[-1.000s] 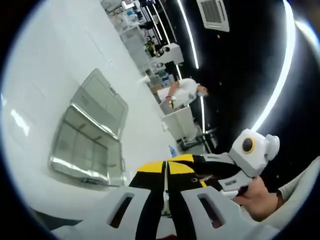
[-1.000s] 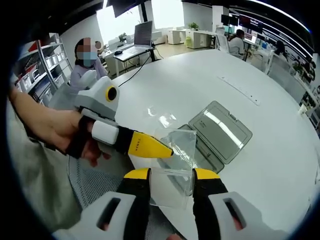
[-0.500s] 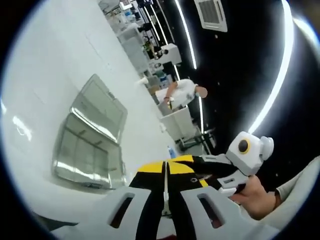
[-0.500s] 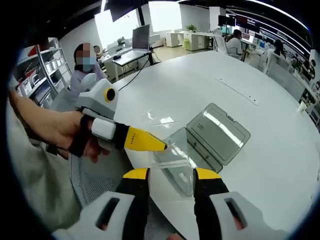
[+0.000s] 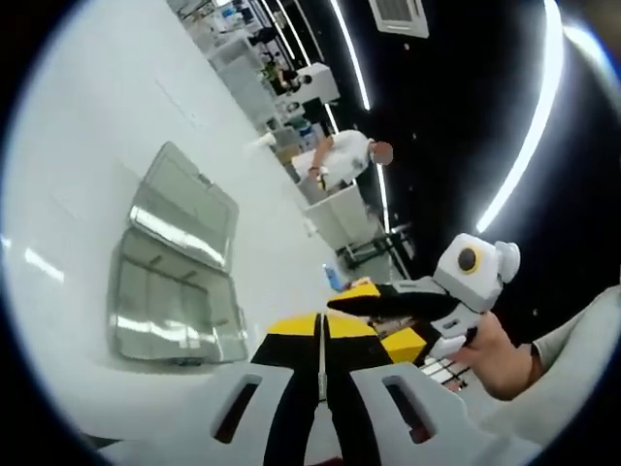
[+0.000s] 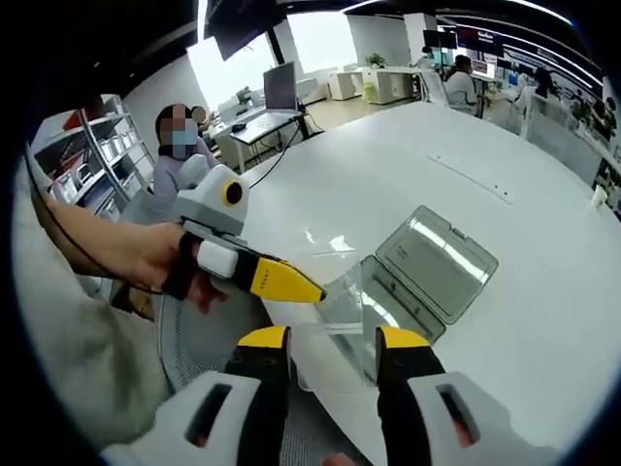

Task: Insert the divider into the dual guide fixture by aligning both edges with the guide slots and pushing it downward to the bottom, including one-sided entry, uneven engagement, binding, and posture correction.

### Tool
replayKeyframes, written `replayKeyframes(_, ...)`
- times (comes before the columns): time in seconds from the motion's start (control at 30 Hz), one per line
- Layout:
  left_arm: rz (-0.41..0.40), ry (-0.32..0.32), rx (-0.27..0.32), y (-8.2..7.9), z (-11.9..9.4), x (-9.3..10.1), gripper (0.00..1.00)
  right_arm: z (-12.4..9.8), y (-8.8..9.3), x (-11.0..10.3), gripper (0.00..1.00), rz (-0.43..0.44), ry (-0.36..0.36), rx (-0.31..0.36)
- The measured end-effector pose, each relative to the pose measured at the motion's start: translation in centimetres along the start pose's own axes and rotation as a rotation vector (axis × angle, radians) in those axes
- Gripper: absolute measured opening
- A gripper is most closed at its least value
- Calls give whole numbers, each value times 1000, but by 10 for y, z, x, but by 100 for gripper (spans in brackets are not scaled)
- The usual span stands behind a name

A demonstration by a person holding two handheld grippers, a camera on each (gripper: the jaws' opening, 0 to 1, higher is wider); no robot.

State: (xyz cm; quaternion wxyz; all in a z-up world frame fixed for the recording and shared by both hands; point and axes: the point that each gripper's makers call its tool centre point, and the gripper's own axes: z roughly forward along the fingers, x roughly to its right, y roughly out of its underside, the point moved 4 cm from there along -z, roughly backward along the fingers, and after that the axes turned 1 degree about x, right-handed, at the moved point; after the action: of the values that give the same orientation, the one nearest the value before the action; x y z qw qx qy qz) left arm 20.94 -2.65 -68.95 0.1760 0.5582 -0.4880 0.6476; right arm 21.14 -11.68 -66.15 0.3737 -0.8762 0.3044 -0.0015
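My left gripper [image 5: 320,335] is shut on the thin clear divider [image 5: 320,364], which I see edge-on between its yellow tips. In the right gripper view the left gripper [image 6: 310,291] comes in from the left and pinches a corner of the divider [image 6: 340,325]. The plate hangs in the air over the table's near edge. My right gripper [image 6: 332,340] stands open, with the divider lying between its spread jaws. The right gripper [image 5: 364,320] also shows in the left gripper view, close beside the plate. The clear guide fixture [image 6: 393,291] [image 5: 170,311] lies on the white table with its lid [image 6: 441,257] folded open.
The round white table [image 6: 505,194] stretches beyond the fixture. A grey mesh chair [image 6: 194,340] stands below the table edge. A seated person [image 6: 179,146] is at desks behind, and another person [image 5: 340,155] stands far off.
The divider has tipped flatter between the right jaws. In the left gripper view the right gripper has drawn off a little to the right. Both cameras have shifted slightly.
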Motion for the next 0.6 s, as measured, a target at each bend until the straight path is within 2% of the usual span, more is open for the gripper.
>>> replayKeyframes(0.13,32,12,-33,-1,-2,1,0,-2,0,2,30,21,-35,3)
replayKeyframes(0.33,58,41,-59,-2,-4,4,0,-7,0,0,28,54,-131,13)
replayKeyframes(0.6,102,76,-94,-3,-4,12,0,-10,0,2,23,55,-216,38)
